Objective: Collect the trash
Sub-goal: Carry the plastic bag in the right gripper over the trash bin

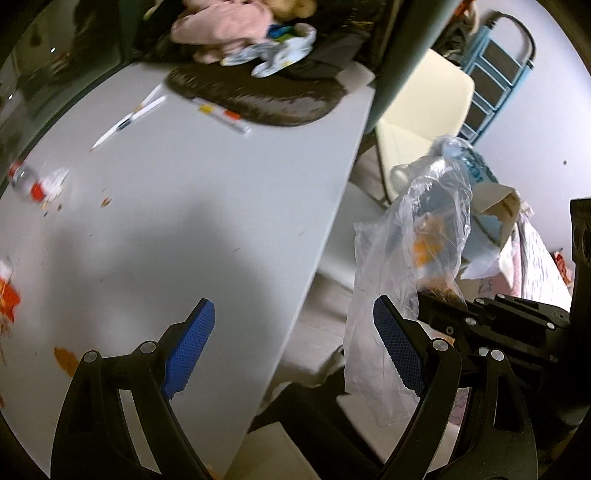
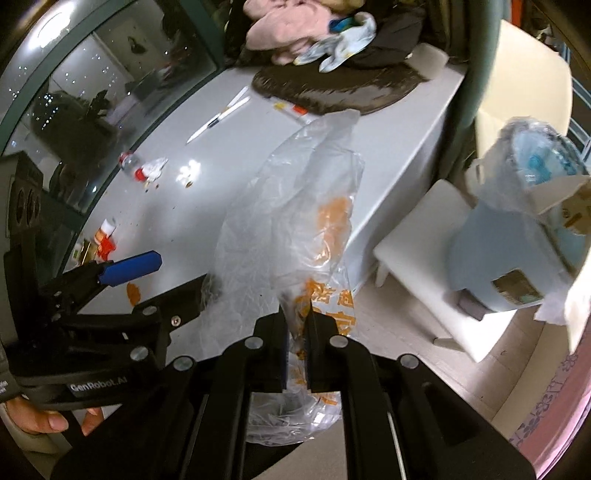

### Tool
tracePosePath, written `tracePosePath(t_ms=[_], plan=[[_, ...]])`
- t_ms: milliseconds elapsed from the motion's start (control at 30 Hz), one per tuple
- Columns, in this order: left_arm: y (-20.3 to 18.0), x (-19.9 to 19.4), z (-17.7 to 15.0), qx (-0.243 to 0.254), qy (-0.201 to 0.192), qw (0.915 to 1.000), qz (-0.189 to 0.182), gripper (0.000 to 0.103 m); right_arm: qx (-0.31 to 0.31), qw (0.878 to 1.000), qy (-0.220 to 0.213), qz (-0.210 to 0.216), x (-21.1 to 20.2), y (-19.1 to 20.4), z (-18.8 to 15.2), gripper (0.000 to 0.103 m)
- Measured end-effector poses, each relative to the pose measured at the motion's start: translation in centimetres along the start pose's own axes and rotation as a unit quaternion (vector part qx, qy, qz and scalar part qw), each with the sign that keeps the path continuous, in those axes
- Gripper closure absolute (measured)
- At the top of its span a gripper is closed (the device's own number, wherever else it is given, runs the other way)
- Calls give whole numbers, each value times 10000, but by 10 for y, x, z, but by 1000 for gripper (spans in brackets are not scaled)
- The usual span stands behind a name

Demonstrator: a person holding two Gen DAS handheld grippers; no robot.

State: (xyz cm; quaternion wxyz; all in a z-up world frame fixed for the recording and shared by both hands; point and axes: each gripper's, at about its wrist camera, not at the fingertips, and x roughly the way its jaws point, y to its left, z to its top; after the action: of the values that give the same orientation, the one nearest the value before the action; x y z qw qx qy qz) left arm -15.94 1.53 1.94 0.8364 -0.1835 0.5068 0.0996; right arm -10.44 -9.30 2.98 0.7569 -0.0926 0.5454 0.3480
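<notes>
Right gripper (image 2: 295, 325) is closed tight on a clear plastic bag (image 2: 295, 206) with orange print; the bag hangs up from the jaws over the edge of the grey table (image 2: 388, 155). Left gripper (image 1: 293, 347) stands wide open w/ nothing between its blue pads (image 1: 192, 347), just beside the bag. On the table lie trash bits: a small bottle w/ red cap (image 1: 22, 181), crumpled paper (image 1: 55, 177), orange scraps (image 1: 66, 360). Farther back are pens (image 1: 129, 116) and a pile of clothes (image 1: 229, 29)
</notes>
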Motion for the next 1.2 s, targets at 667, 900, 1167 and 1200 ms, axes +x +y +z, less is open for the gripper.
tracePosePath(t_ms=[667,900,1167,1200], plan=[[-187,52,65,908,99,9948,-456,18,766,9943,-501,-551,-72,-175,7,95],[-229,70,85,858,90,9956,-363,18,720,9949,-514,-484,-81,-227,18,95],[-274,82,107,1190,171,9918,-427,18,638,9961,-495,-343,-80,-251,33,95],[-277,83,111,1267,160,9910,-396,18,665,9960,-497,-344,-80,-253,35,95]])
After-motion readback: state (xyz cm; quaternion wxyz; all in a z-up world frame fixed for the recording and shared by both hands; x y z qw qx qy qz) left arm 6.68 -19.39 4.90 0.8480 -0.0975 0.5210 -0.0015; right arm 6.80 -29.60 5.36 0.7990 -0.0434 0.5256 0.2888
